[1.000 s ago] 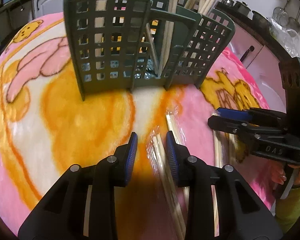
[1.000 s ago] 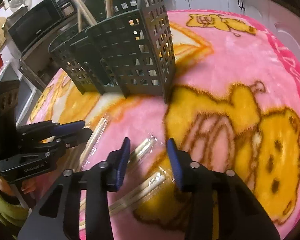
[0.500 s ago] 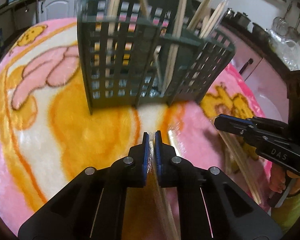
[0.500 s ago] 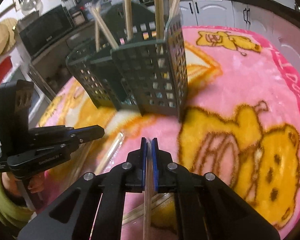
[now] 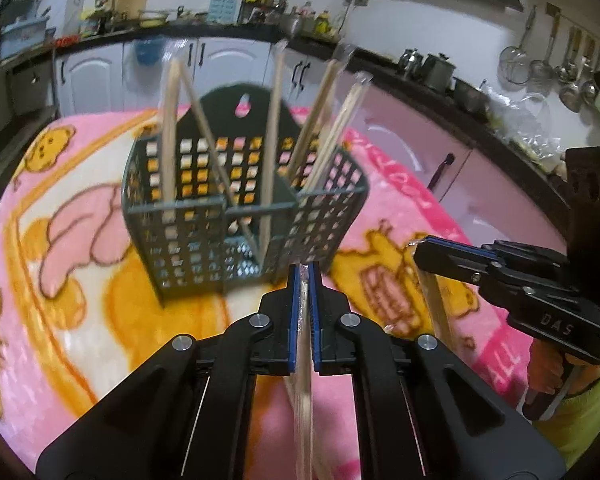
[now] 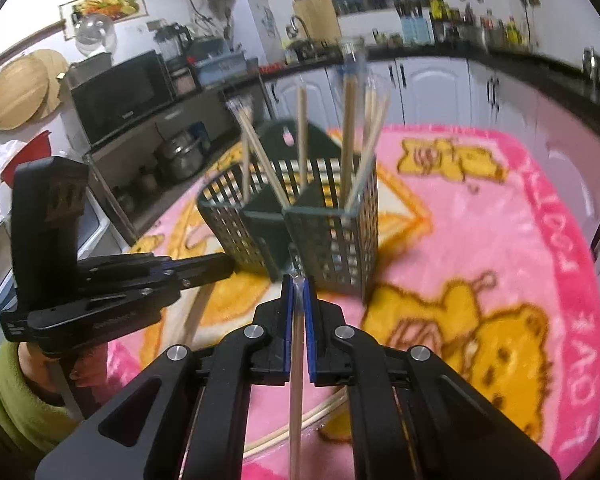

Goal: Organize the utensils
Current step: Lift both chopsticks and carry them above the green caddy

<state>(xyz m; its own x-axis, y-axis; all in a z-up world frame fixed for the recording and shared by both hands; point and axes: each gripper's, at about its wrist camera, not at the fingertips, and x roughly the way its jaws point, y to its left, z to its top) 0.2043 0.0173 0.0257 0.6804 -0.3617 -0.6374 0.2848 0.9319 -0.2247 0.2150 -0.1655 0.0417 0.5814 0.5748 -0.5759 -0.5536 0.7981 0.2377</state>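
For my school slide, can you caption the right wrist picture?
Right gripper shut on wrapped chopsticks, facing the green utensil basket on a pink blanket.

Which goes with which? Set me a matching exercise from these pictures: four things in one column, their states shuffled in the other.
1. black two-finger left gripper
2. dark green plastic lattice caddy
3. loose plastic-wrapped wooden chopsticks
4. pink fleece cartoon blanket

A. lie flat on the blanket
B. stands upright, holding chopsticks
C. shut on a wrapped chopstick pair
D. spread under the caddy

Pairs: 1-C, 2-B, 3-A, 4-D
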